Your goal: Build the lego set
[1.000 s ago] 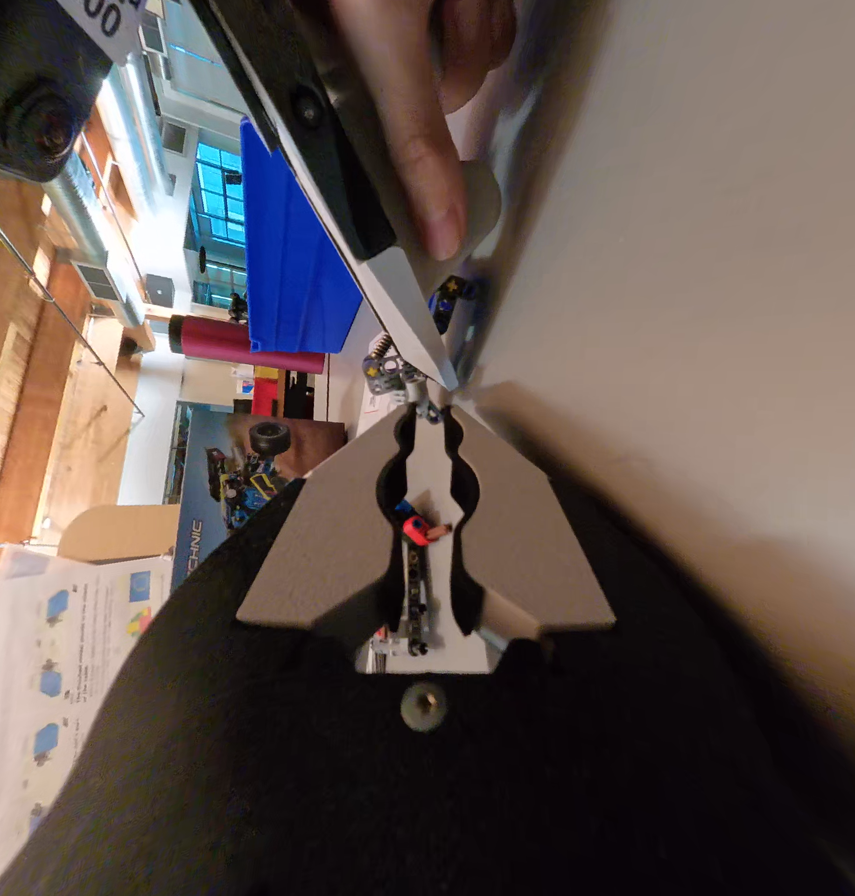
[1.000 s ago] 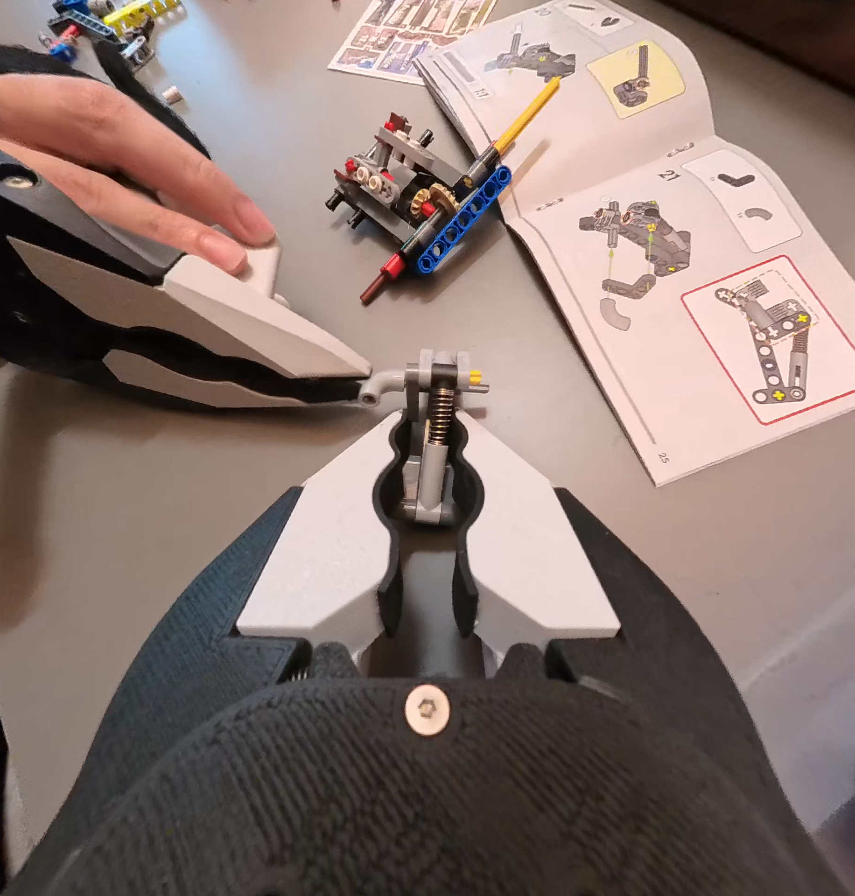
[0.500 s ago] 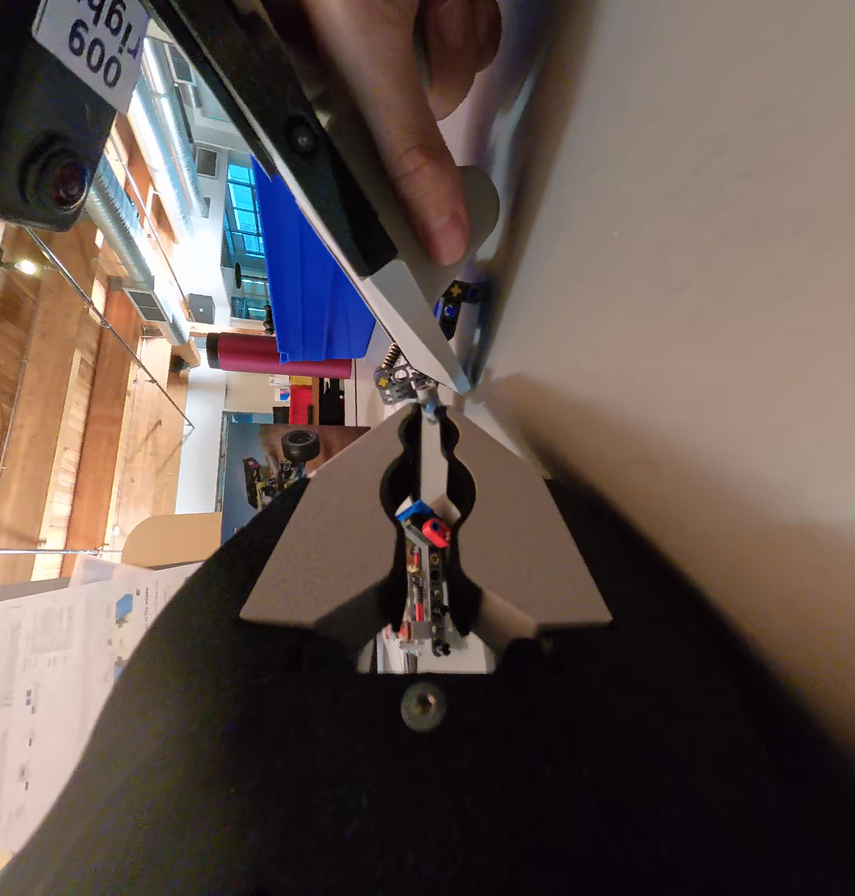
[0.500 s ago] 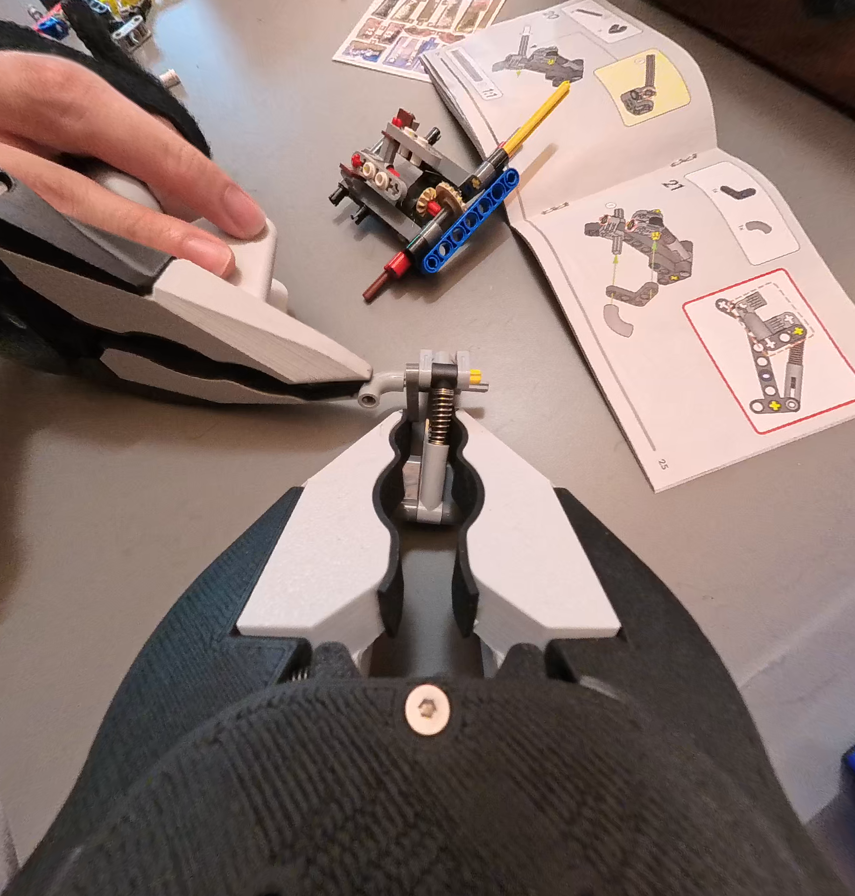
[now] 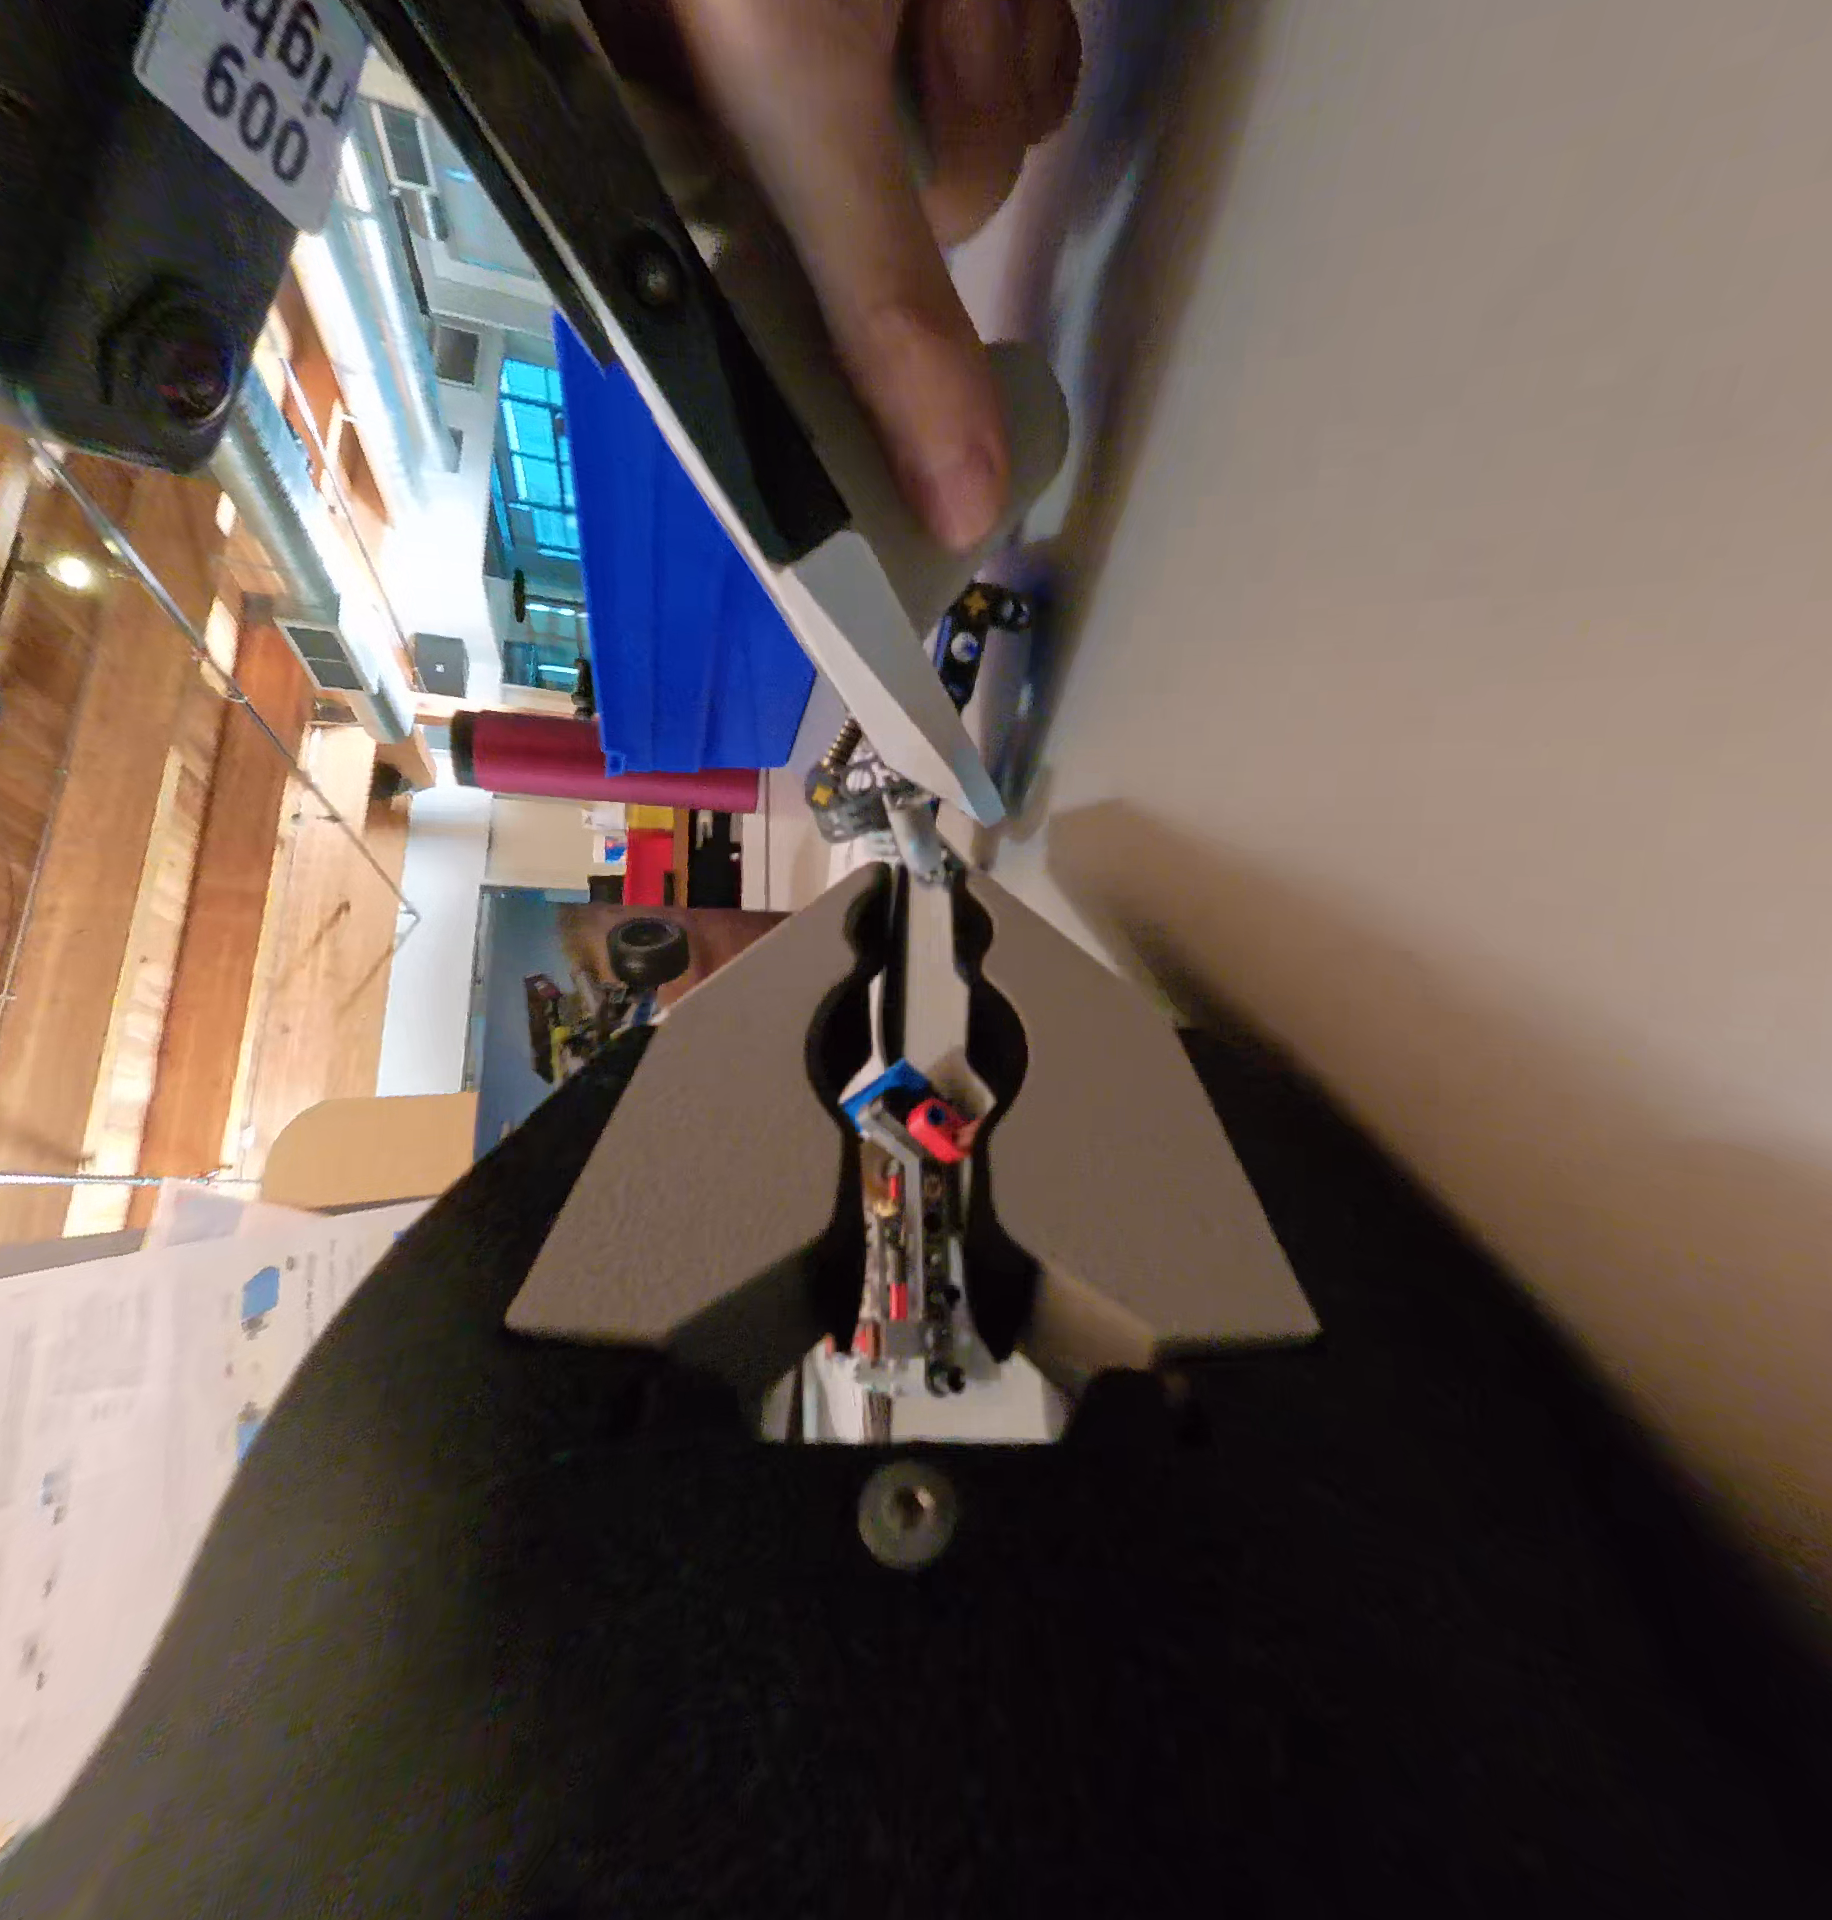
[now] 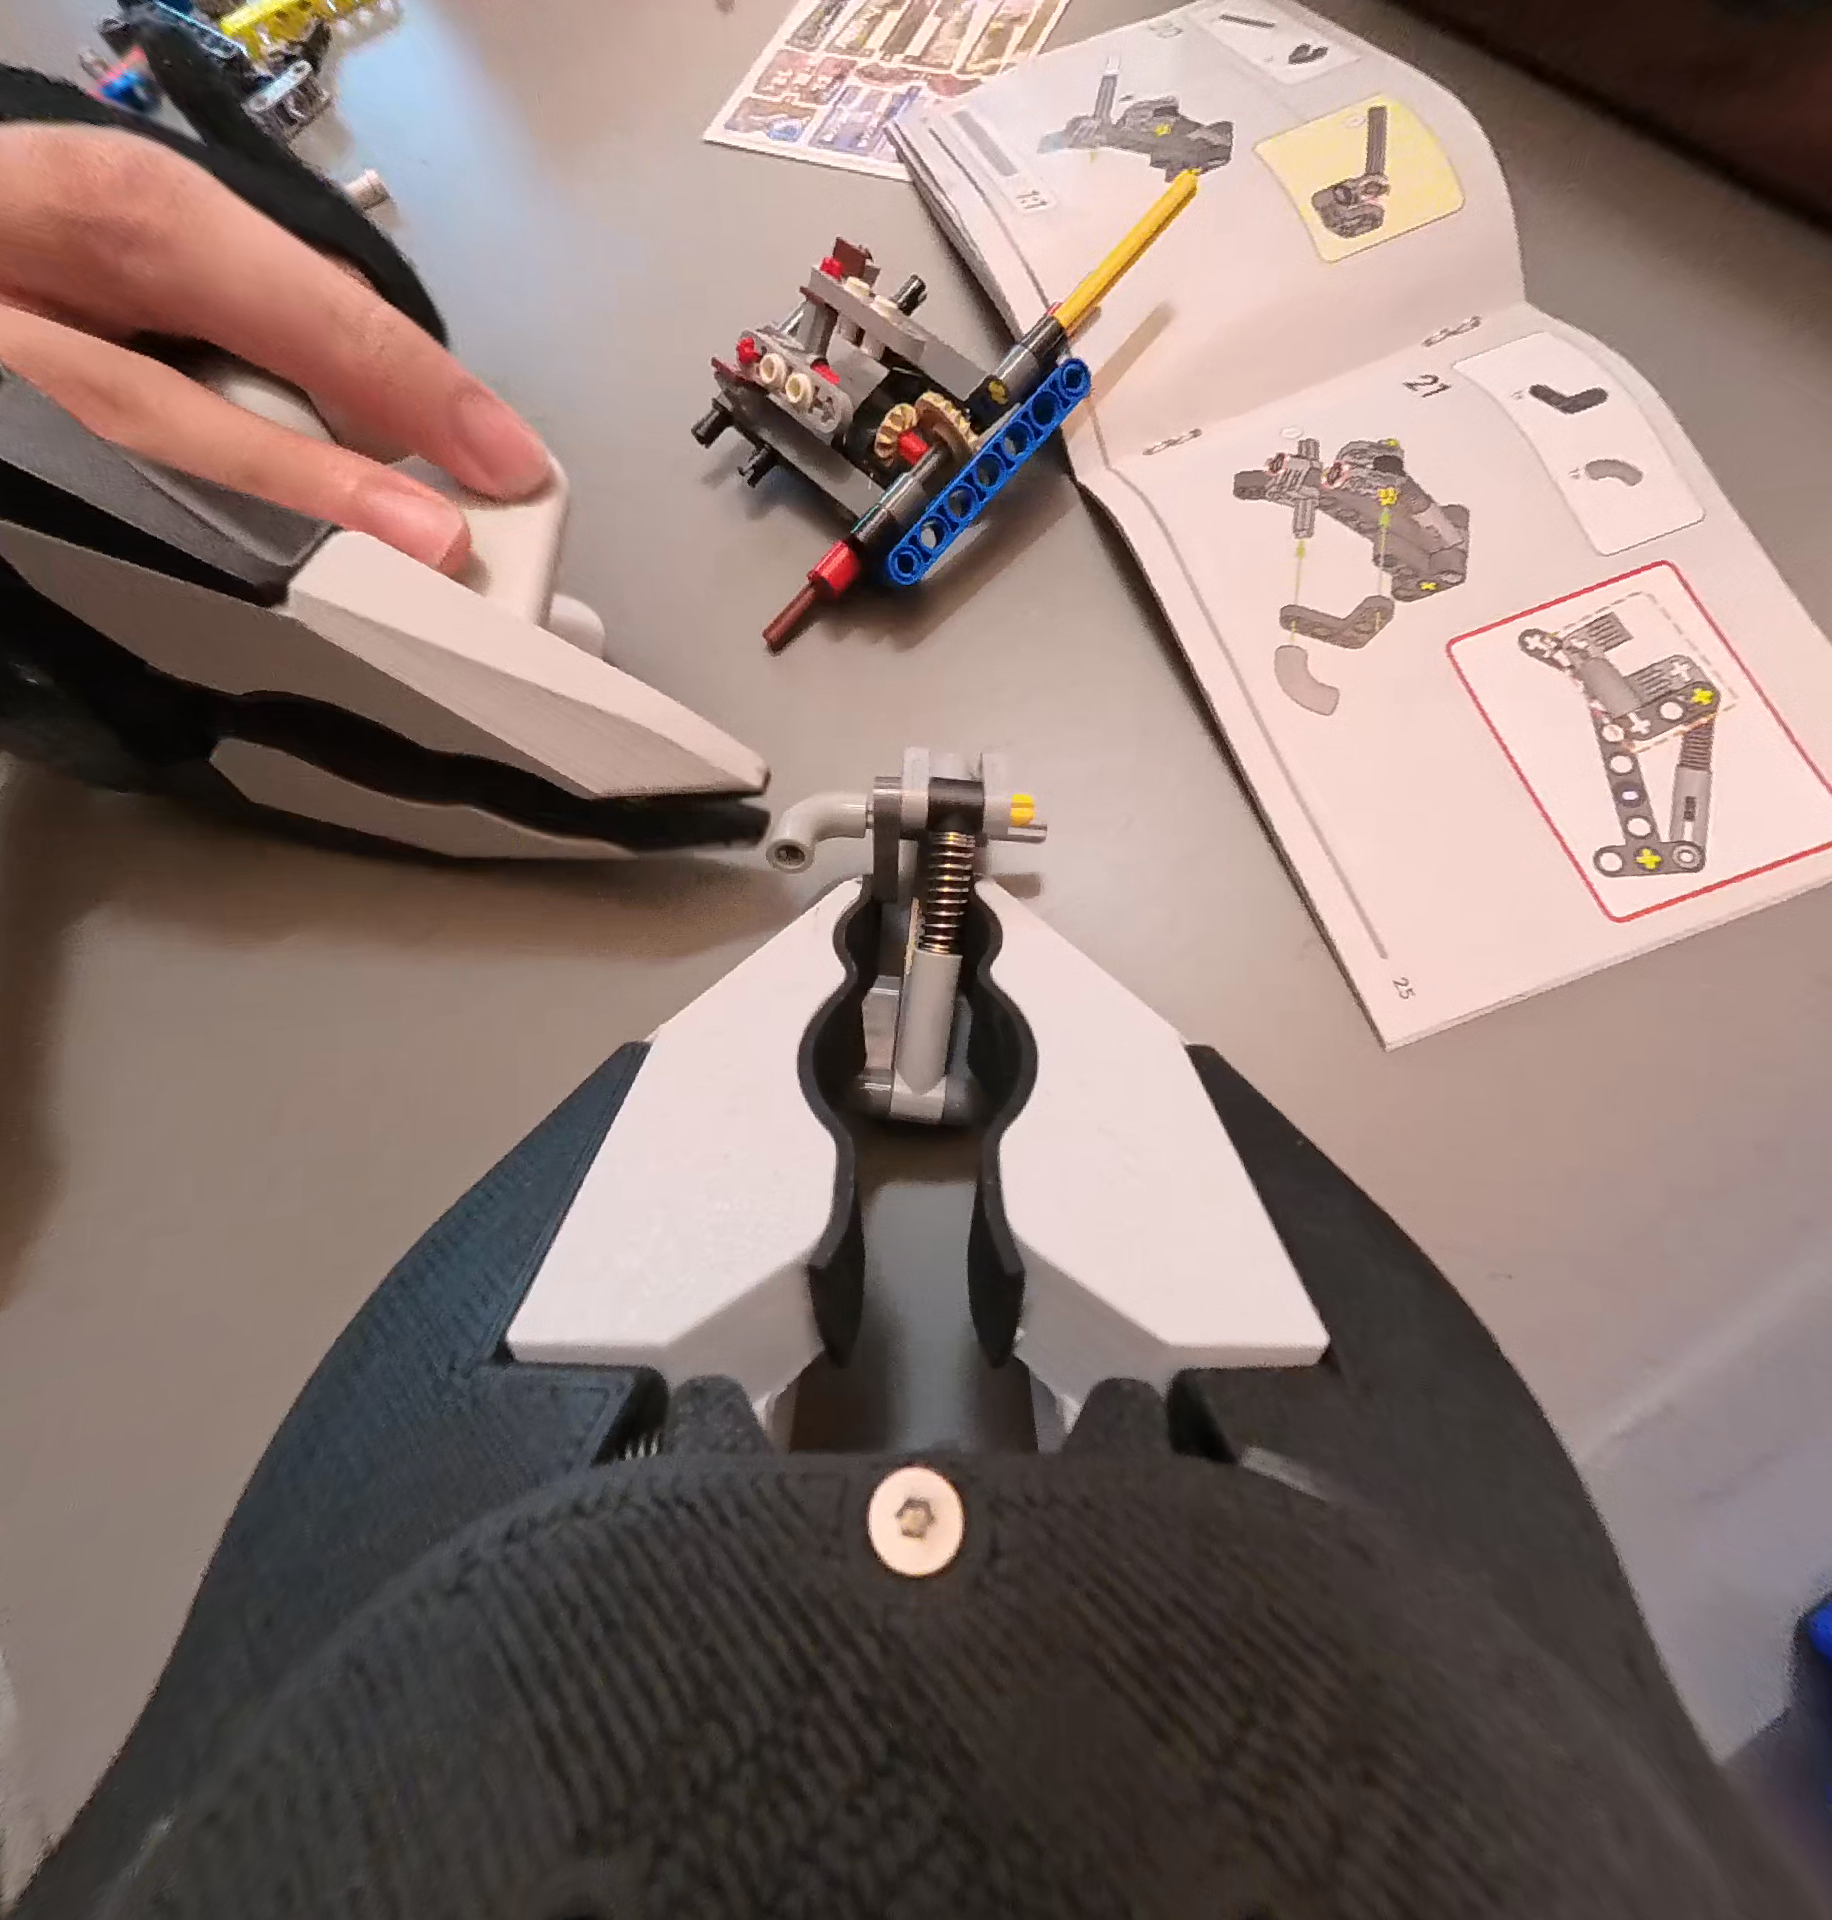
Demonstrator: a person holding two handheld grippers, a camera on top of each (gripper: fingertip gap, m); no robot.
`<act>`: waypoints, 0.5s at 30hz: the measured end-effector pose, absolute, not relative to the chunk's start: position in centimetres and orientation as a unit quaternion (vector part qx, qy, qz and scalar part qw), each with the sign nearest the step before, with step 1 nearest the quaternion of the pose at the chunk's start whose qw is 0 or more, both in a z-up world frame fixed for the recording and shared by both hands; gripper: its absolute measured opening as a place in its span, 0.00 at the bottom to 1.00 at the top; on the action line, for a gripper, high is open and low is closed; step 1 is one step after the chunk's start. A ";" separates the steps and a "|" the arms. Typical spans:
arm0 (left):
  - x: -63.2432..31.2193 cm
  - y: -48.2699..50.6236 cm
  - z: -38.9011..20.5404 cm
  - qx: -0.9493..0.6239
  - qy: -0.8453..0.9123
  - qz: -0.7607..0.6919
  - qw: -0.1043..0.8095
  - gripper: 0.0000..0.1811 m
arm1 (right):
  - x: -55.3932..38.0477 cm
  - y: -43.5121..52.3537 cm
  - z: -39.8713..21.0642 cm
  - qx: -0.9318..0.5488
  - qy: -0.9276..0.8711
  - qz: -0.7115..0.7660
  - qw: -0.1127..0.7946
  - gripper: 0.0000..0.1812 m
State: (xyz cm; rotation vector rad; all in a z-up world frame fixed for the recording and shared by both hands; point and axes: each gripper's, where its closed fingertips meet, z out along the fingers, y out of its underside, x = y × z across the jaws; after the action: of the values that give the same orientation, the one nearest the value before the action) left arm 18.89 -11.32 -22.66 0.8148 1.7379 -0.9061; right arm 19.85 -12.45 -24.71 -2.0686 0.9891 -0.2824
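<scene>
My right gripper (image 6: 927, 894) is shut on a grey shock absorber assembly (image 6: 943, 862) with a black spring, holding it low over the grey table (image 6: 372, 1039). A small grey curved piece (image 6: 813, 828) sticks out of its left side. My left gripper (image 6: 764, 802) lies on its side to the left, its tips just short of that piece's end. In the left wrist view, its jaws (image 5: 925, 878) stand a narrow gap apart with the curved piece (image 5: 917, 847) just beyond them. The partly built chassis (image 6: 891, 426) with a blue beam lies behind on the table.
An open instruction booklet (image 6: 1411, 520) lies to the right, with a sticker sheet (image 6: 870, 73) behind it. Loose parts (image 6: 268, 42) sit at the far left. A blue bin (image 5: 673, 623), a maroon cylinder (image 5: 600, 753) and the set's box (image 5: 569, 997) stand beyond.
My left gripper has drawn back a little to the left, off the end of the curved piece. The right gripper and the shock absorber assembly have stayed in place.
</scene>
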 end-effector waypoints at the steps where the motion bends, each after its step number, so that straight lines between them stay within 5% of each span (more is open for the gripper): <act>1: 18.9 -11.5 -22.7 0.332 0.718 -0.374 0.484 0.06 | 19.8 -12.4 -24.7 -0.820 0.390 -0.113 0.403 0.07; 5: 19.1 -11.6 -22.7 0.324 0.723 -0.376 0.480 0.00 | 19.8 -12.4 -24.7 -0.822 0.387 -0.116 0.401 0.07; 15: 18.8 -11.8 -22.7 0.338 0.714 -0.375 0.485 0.03 | 19.7 -12.3 -24.8 -0.823 0.385 -0.117 0.400 0.07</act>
State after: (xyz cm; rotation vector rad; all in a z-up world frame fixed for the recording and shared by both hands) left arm 18.79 -11.76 -22.69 0.8229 1.7391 -0.9135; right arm 19.75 -12.34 -24.76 -2.0823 0.9736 -0.2955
